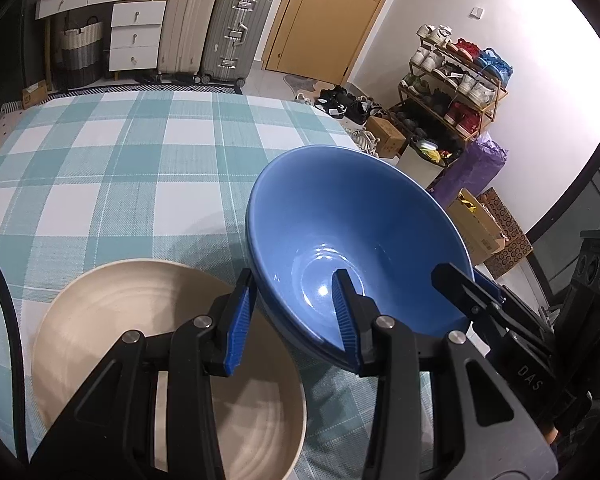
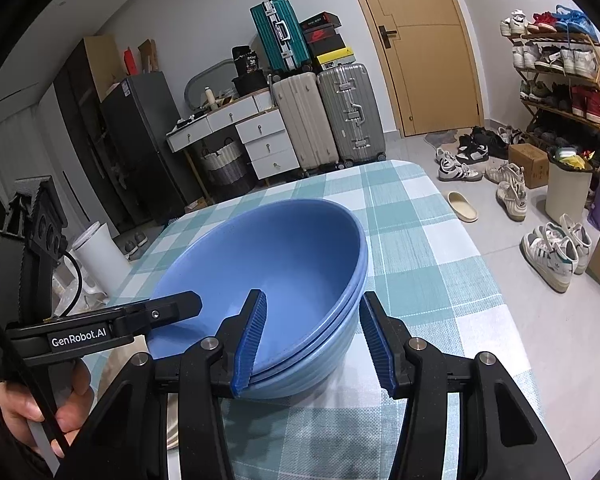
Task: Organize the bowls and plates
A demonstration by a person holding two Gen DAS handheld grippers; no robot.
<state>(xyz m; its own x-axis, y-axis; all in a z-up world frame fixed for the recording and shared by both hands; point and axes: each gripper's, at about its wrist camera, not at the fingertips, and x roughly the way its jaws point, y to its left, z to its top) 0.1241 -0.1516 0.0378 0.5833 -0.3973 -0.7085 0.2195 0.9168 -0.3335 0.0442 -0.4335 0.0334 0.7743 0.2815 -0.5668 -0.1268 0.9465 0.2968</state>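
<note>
Blue bowls (image 2: 284, 280): I see a nested stack, at least two rims showing on the right side, resting on the checked surface (image 1: 120, 168), near me and just right of the beige plate (image 1: 132, 320).
Left gripper (image 1: 296, 316): I have its jaws astride the stack's left rim, one pad inside the top bowl and one outside the wall; whether the pads actually press the wall I cannot tell.
Right gripper (image 2: 314, 340): I have it straddling the right rim the same way, left pad inside, right pad outside with a visible gap to the wall, so I read it as open and not yet clamped.
Handling: glazed ceramic by the look, so I judge it stiff, heavy as a stack, slick at the rim and breakable if dropped.
Where to hold: the rim wall on opposite sides, pads set deep enough to catch all nested rims, otherwise I risk lifting only the top bowl.
Plate: empty, partly hidden under my left gripper, a likely place for stacking or sorting.
</note>
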